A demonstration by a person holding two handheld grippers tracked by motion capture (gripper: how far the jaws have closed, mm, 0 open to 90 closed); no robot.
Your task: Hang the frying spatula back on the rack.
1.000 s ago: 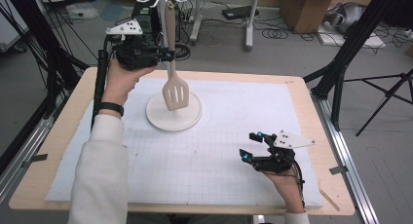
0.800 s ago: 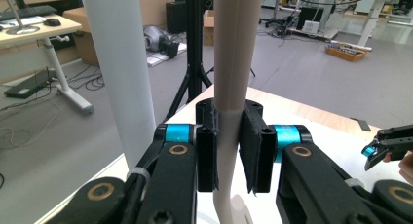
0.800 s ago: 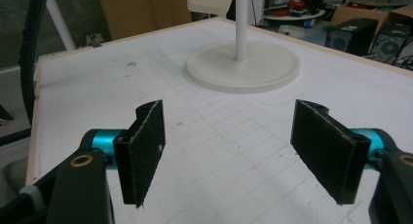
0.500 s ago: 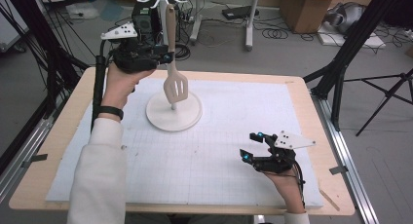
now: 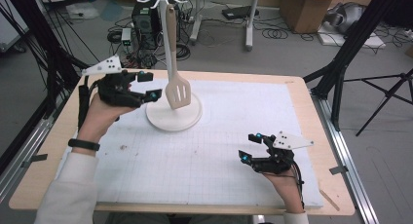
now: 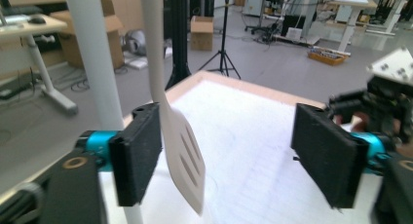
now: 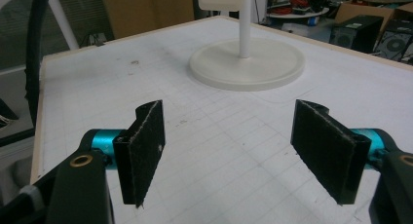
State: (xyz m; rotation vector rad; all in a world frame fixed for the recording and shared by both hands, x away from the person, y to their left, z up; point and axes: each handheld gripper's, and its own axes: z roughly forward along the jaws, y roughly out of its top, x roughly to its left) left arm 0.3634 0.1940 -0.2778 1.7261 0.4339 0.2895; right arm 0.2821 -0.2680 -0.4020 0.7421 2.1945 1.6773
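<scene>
A pale spatula (image 5: 177,93) hangs by its handle from the top hooks of a white stand (image 5: 174,118) at the back of the table. My left gripper (image 5: 150,85) is open just left of the spatula head, level with it. In the left gripper view the slotted spatula head (image 6: 184,158) hangs close beside the left pad (image 6: 139,153), and the stand's pole (image 6: 95,58) rises behind it. My right gripper (image 5: 249,146) is open and holds nothing, low over the mat at the front right. Its own view faces the stand's round base (image 7: 247,63) between wide jaws.
A white gridded mat (image 5: 219,136) covers the wooden table (image 5: 297,90). The right gripper (image 6: 389,104) shows far off in the left gripper view. Cables, cardboard boxes, a computer tower and black tripod legs crowd the floor beyond the table.
The left gripper, shut on the spatula handle up by the stand a second ago, has let go and dropped down and left. The spatula now hangs straight. The right gripper has not moved.
</scene>
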